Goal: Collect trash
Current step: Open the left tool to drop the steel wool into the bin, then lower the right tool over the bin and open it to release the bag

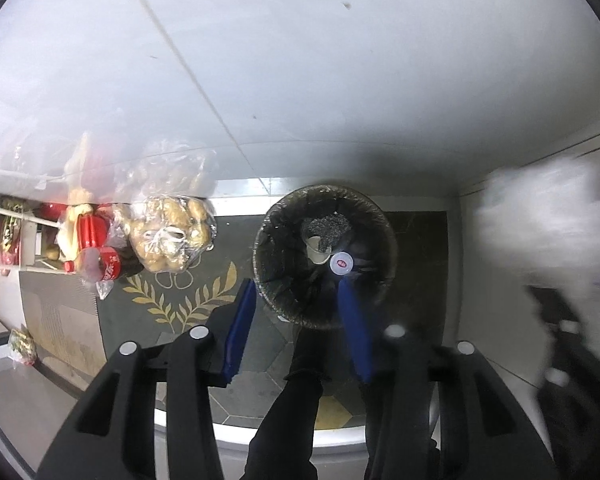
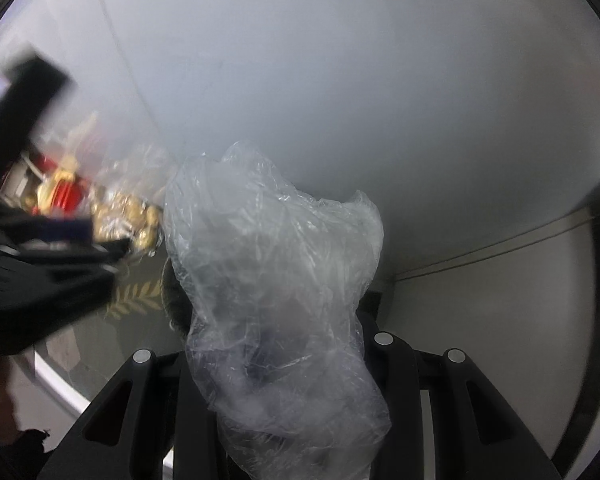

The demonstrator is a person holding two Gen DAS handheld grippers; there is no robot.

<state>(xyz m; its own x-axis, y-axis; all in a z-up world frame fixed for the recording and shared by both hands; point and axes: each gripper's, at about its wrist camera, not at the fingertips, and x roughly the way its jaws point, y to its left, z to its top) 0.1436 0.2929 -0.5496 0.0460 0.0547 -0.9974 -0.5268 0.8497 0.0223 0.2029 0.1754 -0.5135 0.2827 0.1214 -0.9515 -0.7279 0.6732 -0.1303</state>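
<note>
A round trash bin point(image 1: 384, 248) lined with a dark bag stands on the floor by a white wall. It holds a paper cup, a dark clump and a white cap with a red mark point(image 1: 341, 264). My left gripper point(image 1: 298, 292) is open above the bin's near rim and holds nothing. My right gripper point(image 2: 280, 364) is shut on a crumpled clear plastic bag point(image 2: 276, 264), which hides its fingers and most of the bin point(image 2: 171, 292). In the left wrist view the bag is a white blur point(image 1: 540, 208) at the right.
A clear bag of potatoes point(image 1: 168, 236) and a red cola bottle point(image 1: 104, 268) lie on the patterned dark mat point(image 1: 180, 300) left of the bin. More red packages point(image 1: 8, 236) sit at the far left. The white wall point(image 1: 300, 60) is behind.
</note>
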